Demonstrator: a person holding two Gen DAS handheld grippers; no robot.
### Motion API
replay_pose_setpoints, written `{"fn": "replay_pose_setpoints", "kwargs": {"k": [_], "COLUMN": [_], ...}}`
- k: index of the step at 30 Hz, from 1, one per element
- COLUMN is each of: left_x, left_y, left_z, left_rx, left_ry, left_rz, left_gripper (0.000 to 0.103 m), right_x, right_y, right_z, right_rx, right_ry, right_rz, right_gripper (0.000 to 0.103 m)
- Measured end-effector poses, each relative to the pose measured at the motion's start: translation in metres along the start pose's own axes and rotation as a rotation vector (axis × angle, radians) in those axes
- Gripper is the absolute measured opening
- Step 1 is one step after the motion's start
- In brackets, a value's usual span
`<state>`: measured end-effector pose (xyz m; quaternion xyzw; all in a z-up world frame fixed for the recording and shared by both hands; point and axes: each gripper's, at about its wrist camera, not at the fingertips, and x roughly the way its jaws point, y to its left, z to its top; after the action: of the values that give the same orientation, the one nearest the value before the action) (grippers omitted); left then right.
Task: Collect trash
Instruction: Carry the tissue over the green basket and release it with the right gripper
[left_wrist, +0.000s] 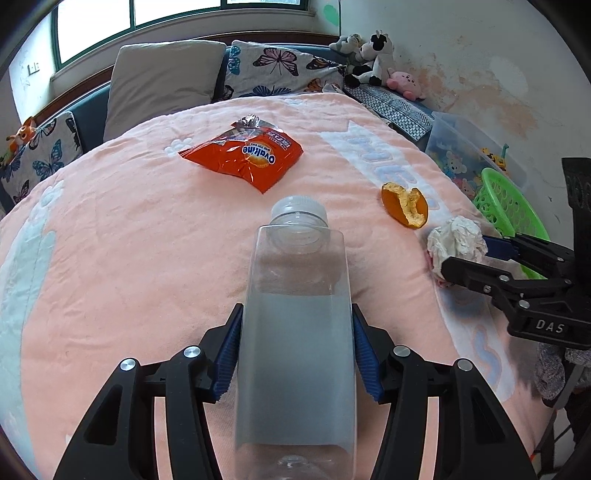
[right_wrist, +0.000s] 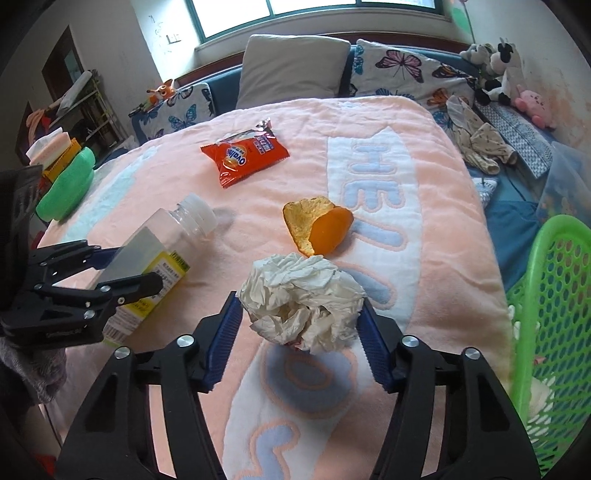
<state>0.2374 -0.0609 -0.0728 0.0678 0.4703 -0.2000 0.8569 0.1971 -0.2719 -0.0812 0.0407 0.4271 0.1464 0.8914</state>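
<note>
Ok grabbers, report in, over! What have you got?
Left hand-held gripper shut on clear plastic bottle. Right hand-held gripper shut on crumpled tissue. Orange peel and Ovaltine packet on blanket. Green basket right, path open.

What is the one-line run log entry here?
left gripper: shut on clear plastic bottle | right gripper: shut on crumpled white tissue

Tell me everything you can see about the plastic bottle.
The plastic bottle is clear, square-sided, seemingly empty, with a translucent white screw cap and a yellow printed label with a barcode. It lies tilted, cap pointing toward the pillows, over the pink blanket. The left gripper clamps its body between blue ribbed pads.
</note>
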Motion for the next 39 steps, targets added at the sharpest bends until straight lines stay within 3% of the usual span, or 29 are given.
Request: {"fn": "replay_pose_setpoints", "kwargs": {"k": [5,9,12,14,23,34,39], "left_x": [0.009,0.016,0.020,0.020,0.004,-0.029,-0.027], "left_y": [0.000,0.000,0.001,0.001,-0.012,-0.092,-0.140], "left_z": [0.006,0.009,0.011,0.013,0.016,0.040,0.053], "left_rx": [-0.014,-0.024,-0.037,-0.046,-0.021,0.092,0.137], "left_ry": [0.027,0.041,0.047,0.044,0.007,-0.065,-0.071], "left_rz": [-0.002,-0.001,-0.004,-0.005,0.000,-0.093,-0.146], "left_gripper": [0.061,0.061,0.060,0.054,0.053,0.053,0.053], "right_x": [-0.017,-0.036,-0.052,-0.063,-0.104,-0.138,-0.154], "right_y": [-0.005,-0.010,-0.018,-0.026,-0.075,-0.148,-0.168], "right_z": [-0.005,-0.010,-0.016,-0.019,-0.039,-0.068,-0.079], "right_rx": [0.002,0.003,0.011,0.021,0.111,0.244,0.281], "right_ry": [-0.022,-0.041,-0.061,-0.074,-0.116,-0.136,-0.153], "right_rz": [-0.001,-0.015,-0.034,-0.050,-0.153,-0.289,-0.301], "right_gripper": [0.060,0.060,0.060,0.060,0.060,0.065,0.072]}}
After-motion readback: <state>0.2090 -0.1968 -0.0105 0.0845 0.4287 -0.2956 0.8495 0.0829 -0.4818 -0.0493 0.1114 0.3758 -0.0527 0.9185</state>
